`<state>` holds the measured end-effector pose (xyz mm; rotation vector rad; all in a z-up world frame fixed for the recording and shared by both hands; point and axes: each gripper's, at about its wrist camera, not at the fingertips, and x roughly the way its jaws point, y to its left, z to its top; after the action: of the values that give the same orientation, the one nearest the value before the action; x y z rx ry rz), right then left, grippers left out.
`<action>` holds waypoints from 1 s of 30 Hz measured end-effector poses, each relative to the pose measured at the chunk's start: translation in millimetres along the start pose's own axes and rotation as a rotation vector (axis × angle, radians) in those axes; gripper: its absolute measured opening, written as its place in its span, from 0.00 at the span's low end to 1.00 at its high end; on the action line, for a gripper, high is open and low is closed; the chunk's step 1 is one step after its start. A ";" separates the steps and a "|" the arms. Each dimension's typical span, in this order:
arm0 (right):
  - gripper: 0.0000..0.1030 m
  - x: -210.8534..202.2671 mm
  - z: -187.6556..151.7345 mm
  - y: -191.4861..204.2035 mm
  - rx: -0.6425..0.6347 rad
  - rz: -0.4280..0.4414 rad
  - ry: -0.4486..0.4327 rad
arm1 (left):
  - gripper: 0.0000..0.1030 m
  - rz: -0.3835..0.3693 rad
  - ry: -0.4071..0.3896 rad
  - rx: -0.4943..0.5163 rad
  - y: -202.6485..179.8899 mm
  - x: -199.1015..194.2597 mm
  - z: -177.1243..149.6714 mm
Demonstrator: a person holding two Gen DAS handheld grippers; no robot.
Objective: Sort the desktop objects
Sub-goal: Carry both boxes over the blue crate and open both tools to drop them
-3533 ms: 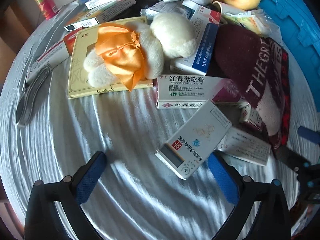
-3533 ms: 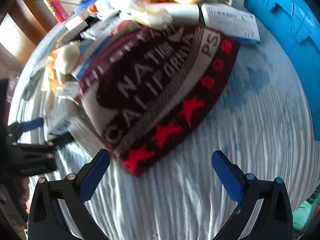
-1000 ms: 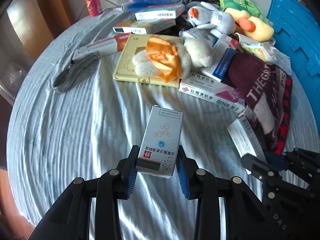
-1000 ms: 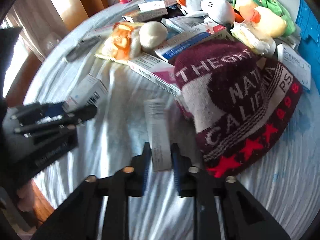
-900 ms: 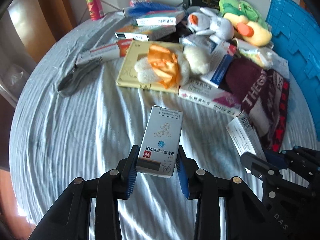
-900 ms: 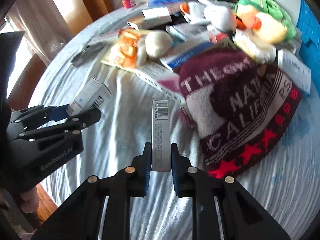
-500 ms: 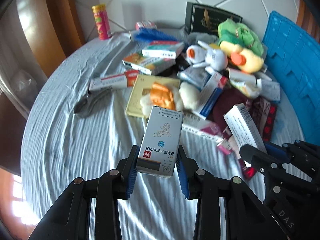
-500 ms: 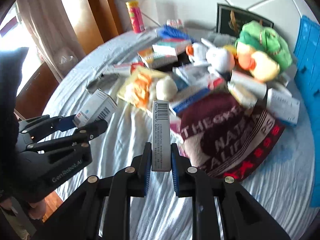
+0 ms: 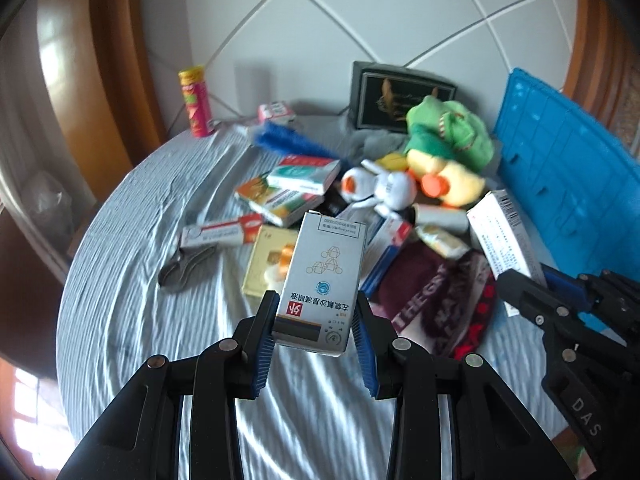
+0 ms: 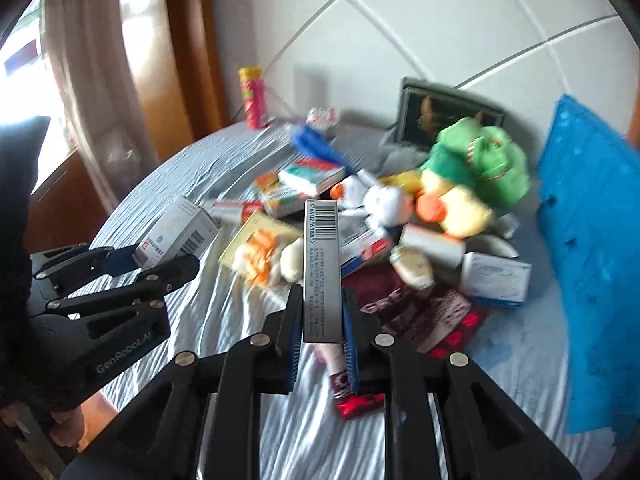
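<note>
Mid-carry: left gripper (image 9: pixel 316 322) clamps grey-white medicine box (image 9: pixel 325 280) at frame centre, right gripper (image 10: pixel 320 328) clamps narrow barcode box (image 10: pixel 322 276) above cluttered table (image 9: pixel 132 280); next likely needs drop spots, maybe blue crate (image 9: pixel 568 184).

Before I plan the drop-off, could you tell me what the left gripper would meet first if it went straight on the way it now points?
Probably the flat yellow box under the small orange-and-cream plush toy, ahead of the left gripper and its white medicine box; depth is uncertain.
</note>
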<state>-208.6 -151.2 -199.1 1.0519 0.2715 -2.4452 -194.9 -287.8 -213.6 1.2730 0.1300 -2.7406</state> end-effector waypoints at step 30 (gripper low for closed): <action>0.17 -239.4 -5.5 -319.1 0.236 -0.423 -0.324 | 0.34 -0.303 -0.259 0.239 -361.2 -87.2 107.6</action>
<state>-216.4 209.8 -29.4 0.7217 0.1071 -3.0413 -271.5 62.1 -67.3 1.0015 -0.0336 -3.2374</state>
